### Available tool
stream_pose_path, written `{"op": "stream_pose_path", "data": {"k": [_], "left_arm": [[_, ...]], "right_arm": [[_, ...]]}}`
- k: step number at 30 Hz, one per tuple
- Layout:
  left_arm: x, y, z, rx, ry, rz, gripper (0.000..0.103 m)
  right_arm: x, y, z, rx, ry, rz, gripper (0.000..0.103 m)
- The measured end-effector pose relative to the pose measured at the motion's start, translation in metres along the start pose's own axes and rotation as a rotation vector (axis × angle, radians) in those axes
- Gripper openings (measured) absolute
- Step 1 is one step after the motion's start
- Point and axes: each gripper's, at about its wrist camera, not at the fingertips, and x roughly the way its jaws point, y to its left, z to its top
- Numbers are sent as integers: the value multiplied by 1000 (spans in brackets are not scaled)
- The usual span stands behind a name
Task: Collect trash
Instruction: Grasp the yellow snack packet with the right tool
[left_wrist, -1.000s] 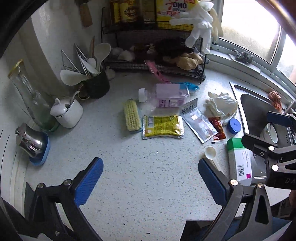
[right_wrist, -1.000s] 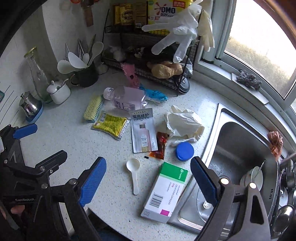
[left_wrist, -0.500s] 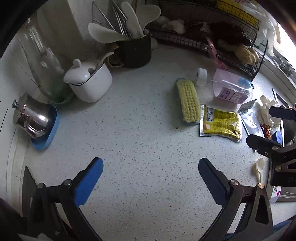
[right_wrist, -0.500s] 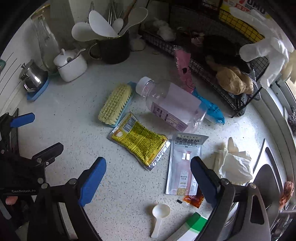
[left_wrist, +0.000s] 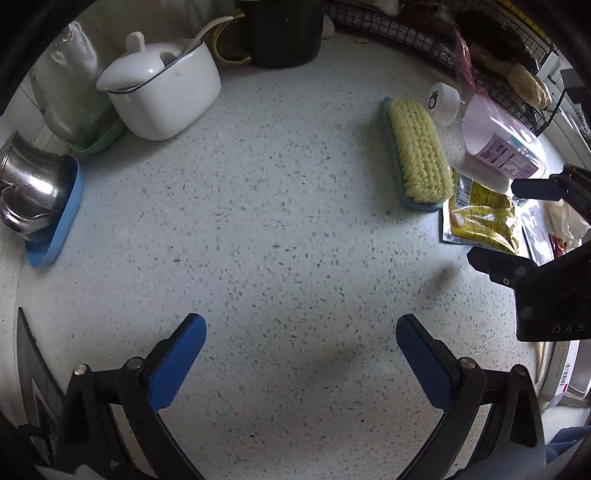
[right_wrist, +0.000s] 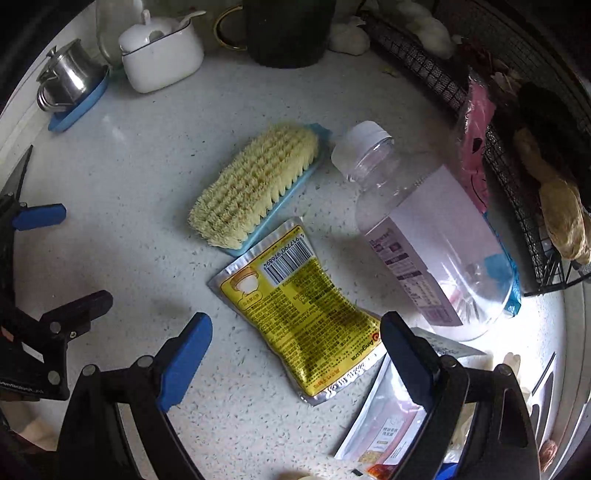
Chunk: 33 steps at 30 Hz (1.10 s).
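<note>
Right tongs (right_wrist: 295, 354) agape — yellow sachet (right_wrist: 304, 317) between

- We count one scrubbing brush (right_wrist: 255, 184), our landmark on the counter.
- One yellow sachet (right_wrist: 306, 314) touches the brush's near end.
- One clear plastic bottle (right_wrist: 424, 236) lies just right of the brush (white cap on).
- One pale sachet (right_wrist: 391, 424) lies beyond the yellow one, farther from the brush.
- One white lidded pot (right_wrist: 162, 51) and one steel jug (right_wrist: 66, 77) stand well behind the brush, leftward.
- One dark mug (right_wrist: 288, 33) stands behind the brush.
- One wire rack (right_wrist: 524, 177) stands right of the brush, past the bottle.
</note>
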Motion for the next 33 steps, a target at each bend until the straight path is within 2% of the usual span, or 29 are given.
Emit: {"op": "stream_pose_path", "data": {"k": [4,7,12,15,17,18,20,21,22,27,33], "left_arm": [[6,-3,0,6,11,0,102],[9,-5,2,1,18,-11,102],[9,-7,4,-10,10,-44,102],[10,-11,6,-8,3,-60,102],[9,-11,4,-5,-1,-68,102],[8,-12,3,-4,-5,-75,102],[5,-9,1,-12,-10,-102,102],[3,-6,-1,-20,-12,-117,102],[2,-4,-3,-27,-13,-128,102],[-8,-2,-5,-17,-23,-119,102],[-24,-6,5,42,-35,-110,102]], "right_arm": [[8,2,8,-51,-2,-25,92],[14,-4,16,-55,2,15,97],[25,-15,32,-33,39,86,99],[26,-17,27,-38,29,89,98],[23,-15,23,-41,27,90,94],[22,-14,23,-44,23,91,88],[16,-11,19,-57,13,94,72],[14,-9,19,-62,12,96,58],[11,-8,19,-62,14,98,51],[8,-5,15,-33,10,94,43],[3,-17,-10,139,-45,91,37]]}}
